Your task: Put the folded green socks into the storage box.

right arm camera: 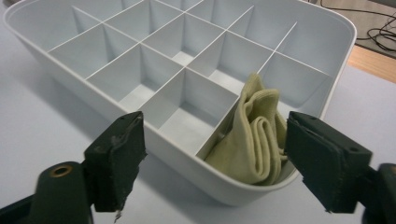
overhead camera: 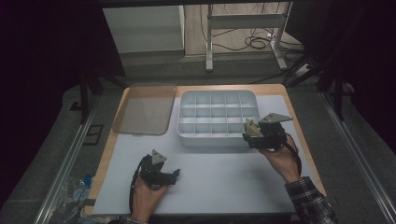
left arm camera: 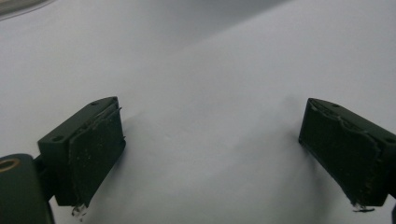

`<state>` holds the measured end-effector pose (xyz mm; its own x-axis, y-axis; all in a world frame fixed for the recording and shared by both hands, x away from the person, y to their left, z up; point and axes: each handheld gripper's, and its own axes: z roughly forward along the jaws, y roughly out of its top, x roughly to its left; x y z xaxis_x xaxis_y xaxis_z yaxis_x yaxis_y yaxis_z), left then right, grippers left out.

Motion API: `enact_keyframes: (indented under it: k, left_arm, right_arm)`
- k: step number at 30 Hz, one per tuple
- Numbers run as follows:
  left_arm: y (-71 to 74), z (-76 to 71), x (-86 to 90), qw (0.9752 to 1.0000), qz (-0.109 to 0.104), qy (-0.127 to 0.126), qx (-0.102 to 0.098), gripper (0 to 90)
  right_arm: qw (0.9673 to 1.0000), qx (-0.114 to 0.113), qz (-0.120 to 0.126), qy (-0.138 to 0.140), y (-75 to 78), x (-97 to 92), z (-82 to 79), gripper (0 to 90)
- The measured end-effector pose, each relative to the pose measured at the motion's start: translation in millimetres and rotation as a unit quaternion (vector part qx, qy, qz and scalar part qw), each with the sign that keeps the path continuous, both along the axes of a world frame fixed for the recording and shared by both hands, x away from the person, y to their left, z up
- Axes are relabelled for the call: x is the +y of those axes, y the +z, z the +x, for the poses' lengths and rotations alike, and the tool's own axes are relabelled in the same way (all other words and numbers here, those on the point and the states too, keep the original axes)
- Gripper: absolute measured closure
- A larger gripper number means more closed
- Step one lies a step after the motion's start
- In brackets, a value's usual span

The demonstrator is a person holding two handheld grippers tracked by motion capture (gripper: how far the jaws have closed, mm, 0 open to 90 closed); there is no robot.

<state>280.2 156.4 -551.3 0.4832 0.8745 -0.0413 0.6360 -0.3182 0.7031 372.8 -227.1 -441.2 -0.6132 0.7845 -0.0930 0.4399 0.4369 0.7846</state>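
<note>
No text, label, brand, number or sign can be read in any of the views. The divided tray (overhead camera: 217,116), its walls and partitions, are plain in the high view and in the right gripper view. Left of the tray, the clear lid (overhead camera: 144,109) bears no marking, and the pale worktop (overhead camera: 210,182) around the tray is unprinted.

Two black handheld grippers, left gripper (overhead camera: 173,175) and right gripper (overhead camera: 247,135), grey three-cornered top plates, worn black jaw pads, brass-ringed holes, trailing black cables, plaid sleeve (overhead camera: 310,198)
</note>
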Motion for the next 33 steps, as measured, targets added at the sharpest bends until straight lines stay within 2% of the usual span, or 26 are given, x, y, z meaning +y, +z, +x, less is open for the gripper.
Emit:
enact_keyframes:
  k: [6,10,16,20,27,33]
  left_arm:
    - [-0.1,0.0,-0.1,1.0000,-0.001,0.000,0.000,6.3]
    - [-0.1,0.1,-0.1,1.0000,-0.001,0.000,-0.001,6.3]
    - [0.2,0.1,0.2,1.0000,0.002,-0.001,0.000,6.3]
    - [0.1,0.0,0.0,1.0000,0.001,0.000,0.000,6.3]
    - [-0.1,0.0,-0.3,1.0000,-0.001,0.001,-0.001,6.3]
    - [0.1,0.0,0.0,1.0000,0.001,0.000,0.000,6.3]
  right_arm:
    - [0.9998,0.007,0.005,0.015,1.2,-2.5,-10.6,14.4]
    - [0.9995,0.018,-0.002,0.027,1.6,-4.3,-19.0,10.1]
    - [0.9990,0.024,-0.004,0.036,0.6,-7.0,-27.9,7.3]
    - [0.9979,0.039,-0.003,0.051,-3.4,-9.1,-36.0,6.8]
    - [0.9977,0.043,-0.002,0.052,-9.2,-11.9,-45.6,6.5]
    - [0.9975,0.049,-0.006,0.051,-20.1,-13.9,-54.1,6.3]
